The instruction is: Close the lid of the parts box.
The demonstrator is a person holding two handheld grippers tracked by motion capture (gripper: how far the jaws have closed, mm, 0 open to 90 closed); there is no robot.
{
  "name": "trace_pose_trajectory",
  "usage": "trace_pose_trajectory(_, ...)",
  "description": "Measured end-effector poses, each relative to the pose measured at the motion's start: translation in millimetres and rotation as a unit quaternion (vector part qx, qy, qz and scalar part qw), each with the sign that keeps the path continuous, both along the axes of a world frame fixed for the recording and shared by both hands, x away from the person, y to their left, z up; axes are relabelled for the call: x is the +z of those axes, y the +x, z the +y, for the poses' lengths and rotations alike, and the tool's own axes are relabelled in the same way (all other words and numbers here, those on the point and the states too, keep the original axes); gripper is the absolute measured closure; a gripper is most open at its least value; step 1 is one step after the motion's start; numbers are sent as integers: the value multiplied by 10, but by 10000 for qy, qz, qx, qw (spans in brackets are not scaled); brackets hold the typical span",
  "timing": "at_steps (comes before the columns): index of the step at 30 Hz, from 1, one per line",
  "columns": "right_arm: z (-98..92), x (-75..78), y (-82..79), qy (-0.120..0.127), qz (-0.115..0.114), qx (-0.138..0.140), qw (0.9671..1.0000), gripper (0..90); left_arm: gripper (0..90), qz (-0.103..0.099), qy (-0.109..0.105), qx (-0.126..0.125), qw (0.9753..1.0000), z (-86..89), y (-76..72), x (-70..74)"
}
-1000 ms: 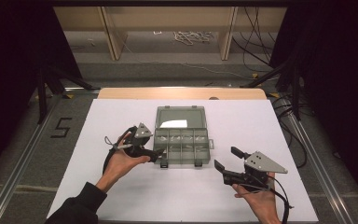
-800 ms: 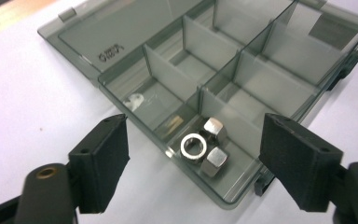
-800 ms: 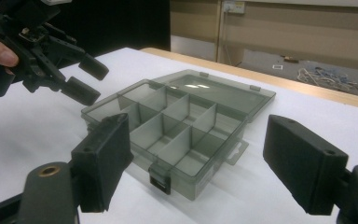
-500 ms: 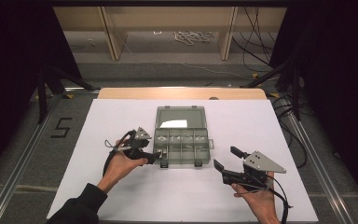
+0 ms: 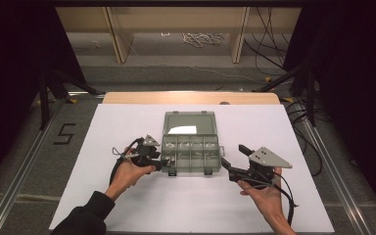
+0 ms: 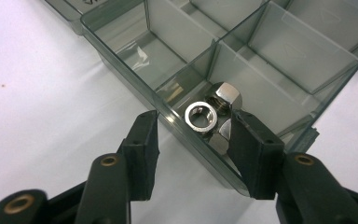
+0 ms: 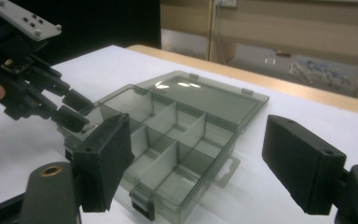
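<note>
A clear grey compartment box (image 5: 192,169) lies open on the white table, its lid (image 5: 188,120) folded back. Two steel nuts (image 6: 209,116) rest in the box's front left compartment, against the wall (image 6: 121,60). My left gripper (image 5: 164,164) is open at that corner. In the left gripper view, the left gripper (image 6: 193,140) straddles the wall, one jaw outside, the other in the compartment close beside the nuts. My right gripper (image 5: 233,155) hovers wide open just right of the box, holding nothing. In the right gripper view, its jaws (image 7: 198,130) frame the box (image 7: 182,205) and the left gripper (image 7: 74,109).
A white label (image 5: 182,129) lies under the lid. The other compartments (image 7: 168,140) look bare. The white table top (image 5: 127,122) ends at a wooden strip (image 5: 191,98) at the back. Cables (image 5: 203,38) lie on the floor beyond, and metal rails (image 5: 333,166) run along both sides.
My left gripper has tipped down and closed in slightly on the box's front left corner. The right gripper has hardly moved.
</note>
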State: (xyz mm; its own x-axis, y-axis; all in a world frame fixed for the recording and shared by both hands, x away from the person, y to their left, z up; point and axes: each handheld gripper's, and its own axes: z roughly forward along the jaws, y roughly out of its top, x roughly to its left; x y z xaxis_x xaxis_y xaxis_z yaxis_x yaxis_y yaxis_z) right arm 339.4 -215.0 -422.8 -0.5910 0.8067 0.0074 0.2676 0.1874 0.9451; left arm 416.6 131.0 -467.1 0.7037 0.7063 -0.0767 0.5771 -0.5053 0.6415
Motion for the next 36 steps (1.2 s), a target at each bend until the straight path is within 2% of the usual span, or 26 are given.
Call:
trace_pose_trajectory(1, 12, -2, 53, 42, 32, 9, 10000, 248, 532, 5, -24, 28, 10000, -2, -1, -2)
trace_pose_trajectory(4, 20, 19, 176, -9, 405, -92, 9991, 247, 543, 13, -80, 69, 9999, -2, 4, -8)
trace_pose_trajectory(8, -9, 45, 396, 206, 618, -108, 9978, 244, 554, 42, -115, 89, 9999, -3, 8, -7)
trace_pose_trajectory(10, -31, 64, 534, 177, 723, -83, 9972, 244, 556, 129, -138, 125, 9997, -4, 8, -2)
trace_pose_trajectory(13, -33, 60, 722, 191, 1054, -19, 9942, 241, 559, 120, -89, 68, 9999, 8, 15, 8)
trace_pose_trajectory(16, -20, 45, 878, 122, 1209, -1, 9926, 249, 558, 131, -132, 97, 9998, -3, 11, -2)
trace_pose_trajectory(18, -7, 20, 976, 156, 1195, 14, 9927, 261, 557, 143, -127, 87, 9998, 0, 12, 1)
trace_pose_trajectory(22, 37, -6, 1132, 59, 1439, -2, 9896, 261, 558, 147, -135, 84, 9998, 3, 13, 1)
trace_pose_trajectory(23, 53, -12, 1172, 68, 1423, -20, 9898, 267, 557, 137, -127, 96, 9998, 1, 11, 2)
trace_pose_trajectory(26, 80, 3, 1300, 41, 1610, 10, 9869, 278, 558, 144, -120, 91, 9998, 3, 13, 4)
trace_pose_trajectory(27, 82, -3, 1345, 31, 1603, 17, 9871, 283, 559, 147, -129, 104, 9998, 1, 12, 2)
trace_pose_trajectory(28, 90, 1, 1381, 24, 1748, 1, 9846, 283, 559, 134, -100, 77, 9998, 5, 14, 6)
trace_pose_trajectory(29, 96, -12, 1422, -14, 1766, 13, 9843, 284, 560, 156, -125, 110, 9997, 0, 11, 4)
trace_pose_trajectory(31, 120, -22, 1479, -44, 1916, -61, 9815, 288, 560, 150, -114, 119, 9998, -7, 7, 4)
trace_pose_trajectory(33, 133, -49, 1538, -28, 1928, -10, 9812, 288, 561, 117, -58, 75, 9999, -1, 5, 9)
trace_pose_trajectory(36, 160, -87, 1603, -59, 2026, -70, 9792, 287, 561, 107, -65, 101, 9999, -8, 4, 8)
